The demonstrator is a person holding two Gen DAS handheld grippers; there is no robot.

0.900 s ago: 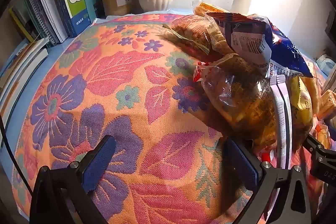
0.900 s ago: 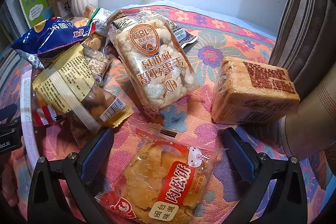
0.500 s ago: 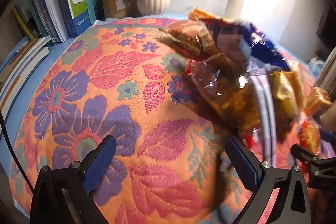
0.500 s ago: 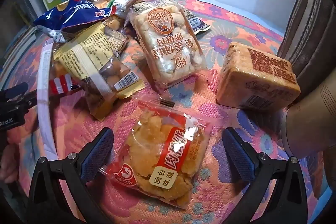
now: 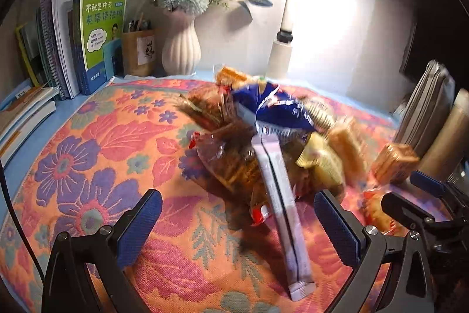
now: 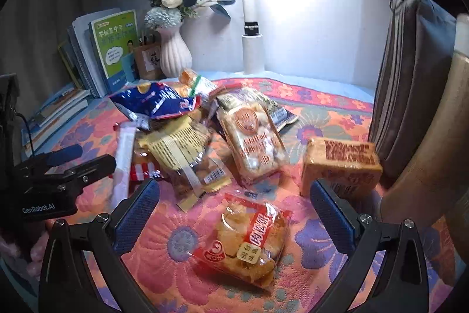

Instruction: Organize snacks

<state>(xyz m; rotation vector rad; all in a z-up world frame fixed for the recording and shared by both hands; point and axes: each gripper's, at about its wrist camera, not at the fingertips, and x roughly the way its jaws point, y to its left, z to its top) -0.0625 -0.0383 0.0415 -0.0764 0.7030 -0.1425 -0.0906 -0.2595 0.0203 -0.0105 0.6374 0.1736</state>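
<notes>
A pile of snack packets lies on the flowered cloth (image 5: pixel 96 154): a blue chip bag (image 5: pixel 278 110) (image 6: pixel 155 103), a clear bag with a long white seal strip (image 5: pixel 278 195) (image 6: pixel 124 163), a yellow-labelled bag (image 6: pixel 178 151), a puffed-rice pack (image 6: pixel 252 143), a brown cake block (image 6: pixel 340 163) and a red pork-floss cake packet (image 6: pixel 249 242). My left gripper (image 5: pixel 237 228) is open and empty, above the cloth just before the white strip. My right gripper (image 6: pixel 234 216) is open and empty, with the red packet between its fingers but apart from them.
Upright books (image 5: pixel 88 37), a pen holder (image 5: pixel 139 52), a white vase of flowers (image 5: pixel 181 49) and a lamp base (image 5: pixel 281 57) line the back wall. Flat books (image 5: pixel 20 113) lie at the left edge. A grey cushion (image 6: pixel 410 96) and a tan roll (image 6: pixel 433 166) stand at the right.
Both grippers have pulled back and tilted up, so the snacks look farther away and the wall shows. Both stay open. The snacks have not moved.
</notes>
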